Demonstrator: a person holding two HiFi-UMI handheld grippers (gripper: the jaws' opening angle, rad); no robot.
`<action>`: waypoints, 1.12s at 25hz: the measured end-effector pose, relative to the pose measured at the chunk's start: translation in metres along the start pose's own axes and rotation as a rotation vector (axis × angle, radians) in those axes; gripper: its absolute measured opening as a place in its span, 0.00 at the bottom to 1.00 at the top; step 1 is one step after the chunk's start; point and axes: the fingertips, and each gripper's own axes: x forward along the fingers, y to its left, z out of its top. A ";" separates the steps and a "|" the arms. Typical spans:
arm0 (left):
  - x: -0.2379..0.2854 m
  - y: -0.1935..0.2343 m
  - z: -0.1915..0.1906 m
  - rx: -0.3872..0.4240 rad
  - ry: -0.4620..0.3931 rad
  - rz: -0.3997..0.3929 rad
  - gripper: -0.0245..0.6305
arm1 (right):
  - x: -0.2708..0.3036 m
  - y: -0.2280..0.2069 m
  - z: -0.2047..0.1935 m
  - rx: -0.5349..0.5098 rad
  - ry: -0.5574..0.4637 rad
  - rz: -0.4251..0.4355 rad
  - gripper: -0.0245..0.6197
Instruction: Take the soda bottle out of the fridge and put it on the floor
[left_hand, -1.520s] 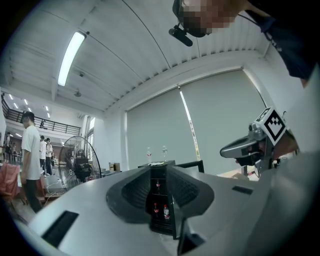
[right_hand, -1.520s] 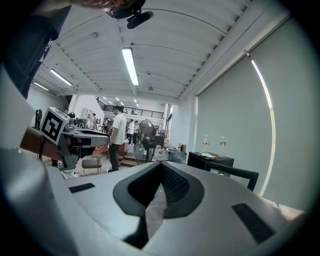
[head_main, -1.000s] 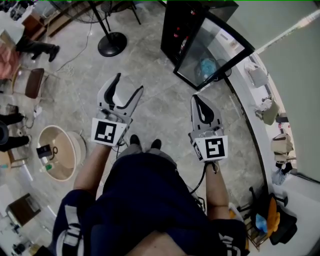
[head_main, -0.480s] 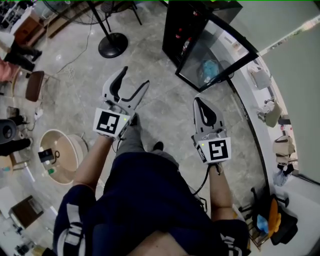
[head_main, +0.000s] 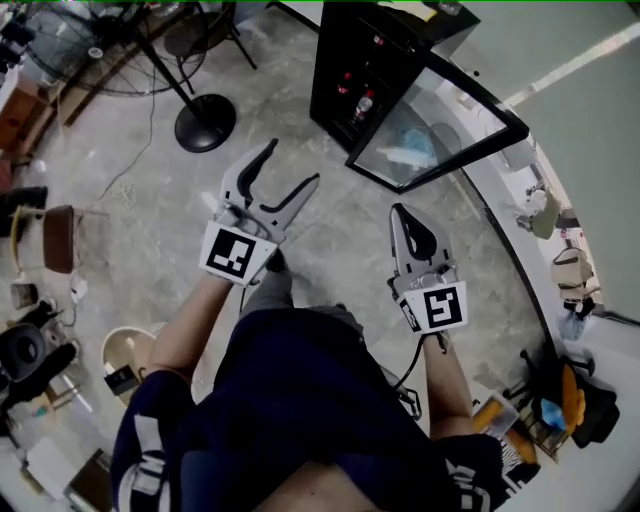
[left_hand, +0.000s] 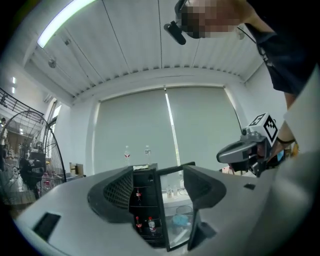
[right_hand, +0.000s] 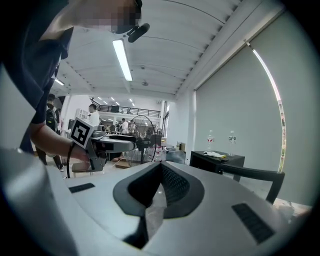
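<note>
Both grippers have neared the black fridge at 12 o'clock. Head view: left gripper jaws apart, right gripper jaws together. Left gripper view: soda bottle on the low shelf, framed between empty jaws, well apart. Right gripper view: ribbed pads meet on nothing. Hazard: smooth round plastic slipping; glass door struck.

Soda bottle upright on lower shelf inside black fridge; glass door wide open
</note>
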 end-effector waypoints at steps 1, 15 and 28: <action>0.009 0.014 -0.004 0.000 0.006 -0.024 0.50 | 0.016 -0.002 0.001 0.001 0.007 -0.014 0.06; 0.166 0.099 -0.081 -0.011 0.074 -0.198 0.50 | 0.135 -0.075 -0.030 0.044 0.055 -0.147 0.06; 0.335 0.146 -0.148 -0.015 0.119 -0.262 0.50 | 0.211 -0.163 -0.061 0.095 0.092 -0.203 0.06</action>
